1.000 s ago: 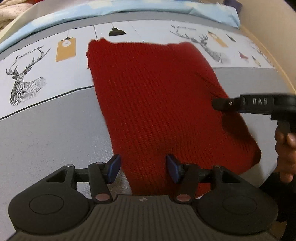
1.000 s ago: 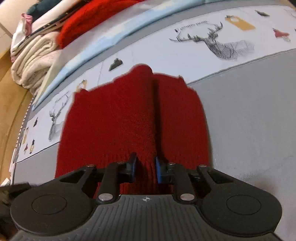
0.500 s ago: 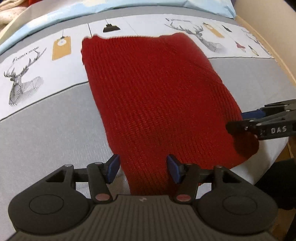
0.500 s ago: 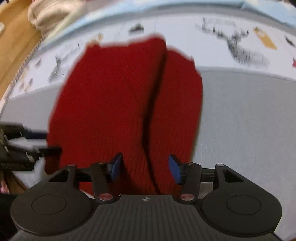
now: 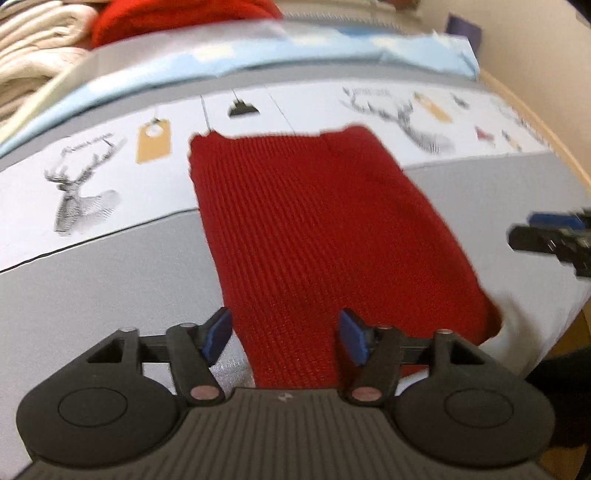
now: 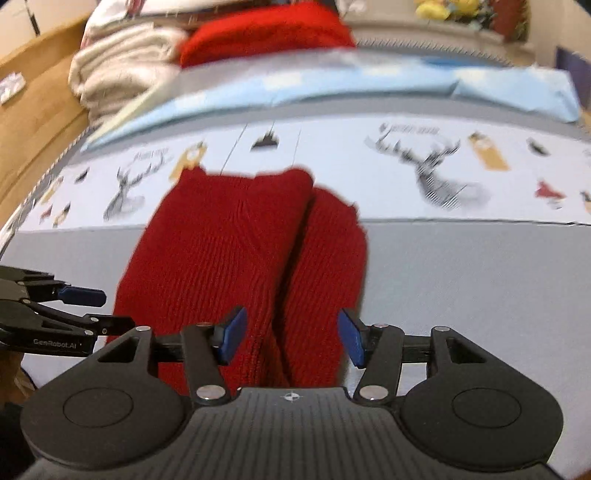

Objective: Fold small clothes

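Note:
A red knitted garment (image 5: 314, 236) lies folded lengthwise on the grey and white bedspread (image 5: 92, 280). In the right wrist view the same red garment (image 6: 236, 251) shows a fold line running down its middle. My left gripper (image 5: 284, 338) hovers above its near end, jaws opening, pads clear of the cloth. My right gripper (image 6: 290, 338) hangs over the near right part, jaws opening too, nothing pressed between them. Each gripper shows at the edge of the other's view: the right gripper (image 5: 554, 236) and the left gripper (image 6: 66, 306).
Folded cream blankets (image 6: 122, 66) and another red knit (image 6: 266, 33) are stacked at the back. A light blue sheet (image 6: 332, 88) crosses the bed behind the garment. The wooden bed frame (image 6: 33, 96) runs along the left; deer prints (image 5: 81, 195) mark the bedspread.
The right gripper let go of the garment's fold and opened. Both grippers rose and drew back, so the garment looks smaller. The left jaws widened.

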The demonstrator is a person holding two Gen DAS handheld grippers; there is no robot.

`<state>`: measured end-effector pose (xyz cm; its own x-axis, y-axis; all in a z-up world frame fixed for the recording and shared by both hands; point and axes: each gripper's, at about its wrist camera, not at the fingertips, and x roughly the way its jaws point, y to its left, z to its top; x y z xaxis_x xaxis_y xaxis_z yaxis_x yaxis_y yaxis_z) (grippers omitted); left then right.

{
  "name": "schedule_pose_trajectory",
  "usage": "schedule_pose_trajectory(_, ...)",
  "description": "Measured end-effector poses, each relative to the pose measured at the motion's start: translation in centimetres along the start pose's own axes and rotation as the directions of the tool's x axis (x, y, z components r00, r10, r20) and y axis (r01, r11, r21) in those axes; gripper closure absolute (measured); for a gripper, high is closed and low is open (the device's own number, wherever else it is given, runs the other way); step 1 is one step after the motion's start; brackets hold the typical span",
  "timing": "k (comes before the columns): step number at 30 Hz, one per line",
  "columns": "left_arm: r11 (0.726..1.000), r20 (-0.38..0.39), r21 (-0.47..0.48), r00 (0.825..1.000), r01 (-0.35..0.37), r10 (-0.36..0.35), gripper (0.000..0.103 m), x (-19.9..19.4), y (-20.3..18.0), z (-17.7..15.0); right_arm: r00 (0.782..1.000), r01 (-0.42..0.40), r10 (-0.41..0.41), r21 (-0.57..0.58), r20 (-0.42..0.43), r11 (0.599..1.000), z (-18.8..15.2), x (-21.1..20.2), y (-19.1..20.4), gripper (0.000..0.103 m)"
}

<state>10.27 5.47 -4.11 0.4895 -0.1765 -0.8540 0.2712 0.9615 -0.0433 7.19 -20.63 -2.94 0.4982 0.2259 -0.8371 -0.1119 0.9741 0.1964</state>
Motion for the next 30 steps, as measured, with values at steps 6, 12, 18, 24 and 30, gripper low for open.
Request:
schedule_pose_trajectory(6, 0.996, 0.152, -0.046, 0.985, -0.071, 0.078, 0.017, -6.7, -2.1, -2.1, 0.989, 0.05, -0.052, 0.016, 0.14, 0.999, -2.3, -6.1, 1.1, 0.024)
schedule_pose_trajectory(12, 0.985, 0.321, -0.112, 0.933, -0.134, 0.164, 0.002, -13.4, -5.3, -8.4, 0.959, 0.145, -0.152, 0.045, 0.24, 0.988, -7.5, -11.0, 2.1, 0.005)
schedule_pose_trajectory(18, 0.981, 0.292, -0.132, 0.94, -0.145, 0.178, 0.001, -13.4, -7.8, -13.7, 0.965, 0.12, -0.134, 0.075, 0.226, 0.99, -11.5, -12.5, 2.9, 0.005)
schedule_pose_trajectory(24, 0.974, 0.271, -0.155, 0.94, -0.167, 0.205, 0.001, -11.5, -8.2, -13.6, 0.967, 0.145, -0.134, -0.035, 0.216, 0.989, -11.8, -11.0, 4.7, 0.004)
schedule_pose_trajectory(30, 0.967, 0.241, -0.21, 0.951, -0.142, 0.192, 0.001, -10.6, -7.3, -13.2, 0.974, 0.148, -0.141, -0.022, 0.179, 0.989, -11.3, -9.2, 5.5, 0.004)
